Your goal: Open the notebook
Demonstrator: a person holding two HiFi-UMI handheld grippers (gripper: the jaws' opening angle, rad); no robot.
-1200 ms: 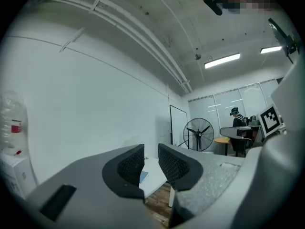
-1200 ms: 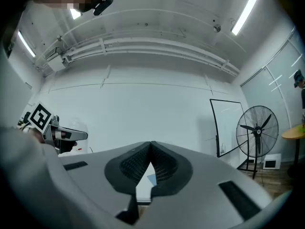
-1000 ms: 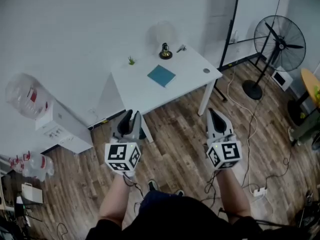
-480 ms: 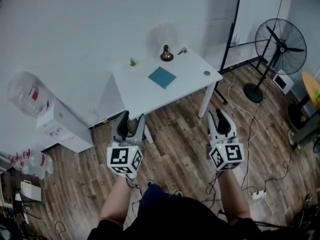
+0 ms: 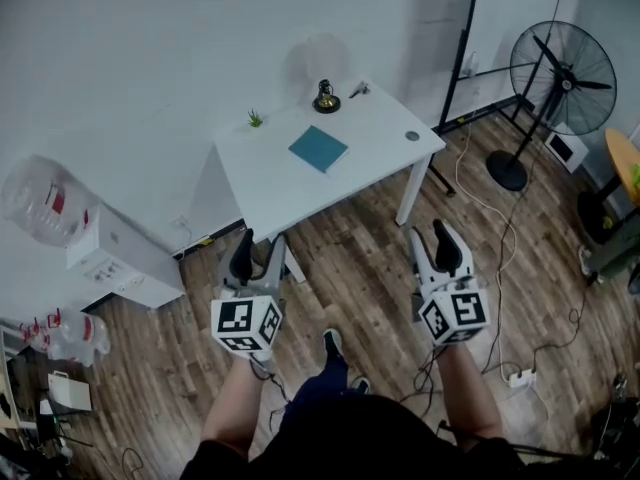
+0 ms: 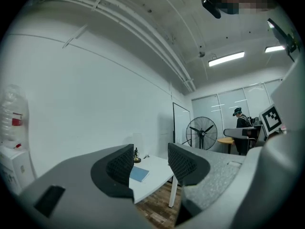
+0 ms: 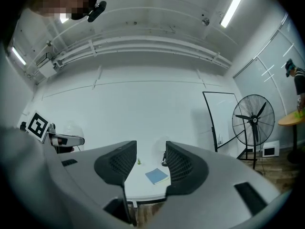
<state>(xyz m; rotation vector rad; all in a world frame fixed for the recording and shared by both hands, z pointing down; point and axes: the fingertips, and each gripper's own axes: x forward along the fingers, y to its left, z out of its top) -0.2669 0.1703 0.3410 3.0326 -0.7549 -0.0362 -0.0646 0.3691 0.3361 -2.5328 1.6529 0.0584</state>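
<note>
A person stands on a wood-plank floor (image 5: 357, 298) and holds a two-jaw gripper in each hand. Both grippers point level toward a white table (image 5: 278, 190) that is well apart from them.

The left gripper (image 5: 262, 244) has jaws that have just been opening. They now stand spread wide with nothing between them. The right gripper (image 5: 432, 239) has also just been opening its jaws, which are released and empty.

A closed teal-blue notebook (image 5: 319, 149) lies flat near the middle of the table top, turned at an angle to the table's edges. Neither gripper touches it.

Along the table's far edge by the wall are a tiny green plant (image 5: 255, 119) and a small dark object (image 5: 325, 99) on a round base. It may be a lamp or an ornament, but it is too small to tell.

A black pedestal fan (image 5: 562, 66) stands on the floor to the right of the table. A water dispenser (image 5: 110, 253) topped by a clear bottle stands against the wall at left.
</note>
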